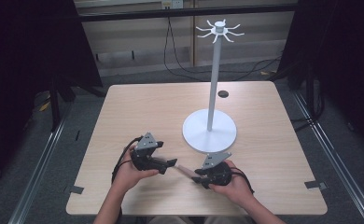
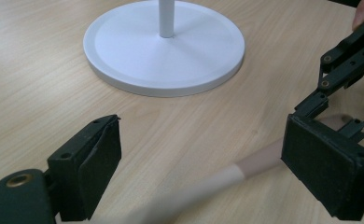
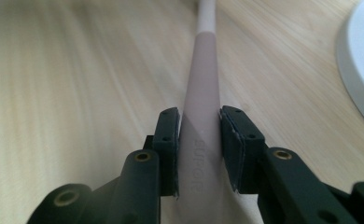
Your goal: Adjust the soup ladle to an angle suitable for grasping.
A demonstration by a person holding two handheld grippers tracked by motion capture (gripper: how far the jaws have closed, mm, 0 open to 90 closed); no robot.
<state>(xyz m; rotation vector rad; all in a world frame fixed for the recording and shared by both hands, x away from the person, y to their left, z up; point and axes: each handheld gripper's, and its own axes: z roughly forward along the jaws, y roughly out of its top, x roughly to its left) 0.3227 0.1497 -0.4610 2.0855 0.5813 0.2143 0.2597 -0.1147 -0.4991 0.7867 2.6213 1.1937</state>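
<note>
A long utensil (image 1: 185, 169) with a pink handle and a cream far part lies low over the table's front, between the two grippers. My right gripper (image 3: 199, 133) is shut on the pink handle (image 3: 202, 88), which carries raised lettering between the pads. The cream end (image 2: 208, 184) runs toward my left gripper (image 2: 208, 172), whose jaws stand wide open on either side of it without touching. In the high view the left gripper (image 1: 172, 163) points right and the right gripper (image 1: 198, 173) points left, tips a short way apart.
A white stand (image 1: 212, 84) with a round base (image 1: 203, 137) and a crown of hooks (image 1: 219, 30) rises just behind the grippers. A small black disc (image 1: 223, 94) lies at the table's back. Tape marks (image 1: 77, 190) sit near the front corners.
</note>
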